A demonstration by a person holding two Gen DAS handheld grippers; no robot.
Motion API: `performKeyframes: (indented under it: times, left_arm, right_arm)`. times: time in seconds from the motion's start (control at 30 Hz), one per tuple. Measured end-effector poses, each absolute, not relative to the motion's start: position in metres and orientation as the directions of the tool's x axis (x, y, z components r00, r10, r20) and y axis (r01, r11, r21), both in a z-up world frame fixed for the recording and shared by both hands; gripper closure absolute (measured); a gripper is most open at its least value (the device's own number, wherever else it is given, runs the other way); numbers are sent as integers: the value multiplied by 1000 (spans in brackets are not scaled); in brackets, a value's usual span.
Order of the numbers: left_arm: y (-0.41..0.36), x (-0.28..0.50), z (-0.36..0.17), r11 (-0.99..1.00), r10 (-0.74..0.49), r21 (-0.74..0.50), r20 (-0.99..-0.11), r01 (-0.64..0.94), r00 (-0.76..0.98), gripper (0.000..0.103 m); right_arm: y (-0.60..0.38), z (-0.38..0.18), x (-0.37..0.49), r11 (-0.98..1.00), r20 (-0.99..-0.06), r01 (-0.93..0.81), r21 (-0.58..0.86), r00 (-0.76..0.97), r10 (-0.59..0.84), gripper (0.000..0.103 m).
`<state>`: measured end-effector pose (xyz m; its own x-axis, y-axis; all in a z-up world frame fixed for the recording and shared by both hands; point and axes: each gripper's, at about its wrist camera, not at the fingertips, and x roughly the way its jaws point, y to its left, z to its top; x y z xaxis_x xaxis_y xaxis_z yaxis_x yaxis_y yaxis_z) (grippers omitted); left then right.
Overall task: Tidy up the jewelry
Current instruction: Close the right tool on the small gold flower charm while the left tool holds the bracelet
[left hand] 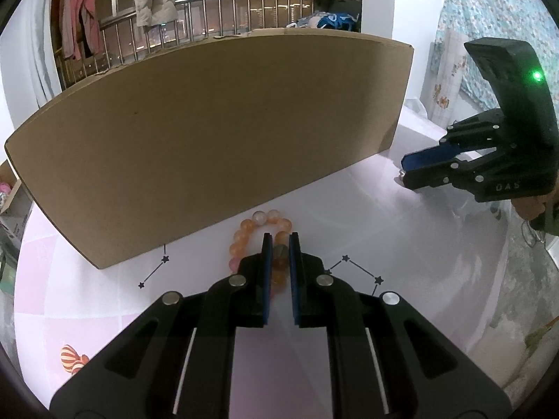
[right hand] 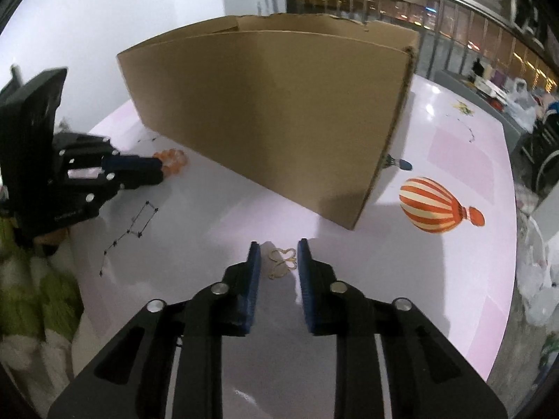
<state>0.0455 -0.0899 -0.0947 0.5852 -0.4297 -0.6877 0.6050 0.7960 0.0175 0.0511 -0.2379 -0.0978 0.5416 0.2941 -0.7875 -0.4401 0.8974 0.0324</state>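
An orange bead bracelet [left hand: 244, 234] lies on the pale table by the cardboard box [left hand: 209, 139]. My left gripper [left hand: 280, 244] has its blue pads closed on the bracelet's near beads; it also shows in the right wrist view [right hand: 159, 171] with the bracelet [right hand: 173, 160] at its tip. A thin gold butterfly-shaped piece [right hand: 282, 260] lies on the table between the parted fingers of my right gripper [right hand: 278, 249], which is open. The right gripper [left hand: 405, 171] also shows in the left wrist view, low over the table near the box corner [right hand: 353, 225].
The open cardboard box [right hand: 279, 122] stands across the table [right hand: 454, 279], which has printed balloon [right hand: 433, 209] and star-line patterns. Green-white fabric [right hand: 35, 296] lies at the left edge. Bags [right hand: 538, 279] and clutter stand past the right edge.
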Motion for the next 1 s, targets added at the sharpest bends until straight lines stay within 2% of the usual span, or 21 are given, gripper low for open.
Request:
performKeyframes:
  times: [0.1, 1.0]
  left_arm:
    - [-90, 46, -94, 796, -430, 16, -687, 605, 585, 95]
    - [-89, 46, -85, 796, -447, 8, -667, 606, 596, 95]
  right_arm:
    - [-234, -97, 49, 894, -786, -448, 5, 552, 280, 91]
    - [-249, -90, 41, 923, -735, -378, 76, 604, 308, 91]
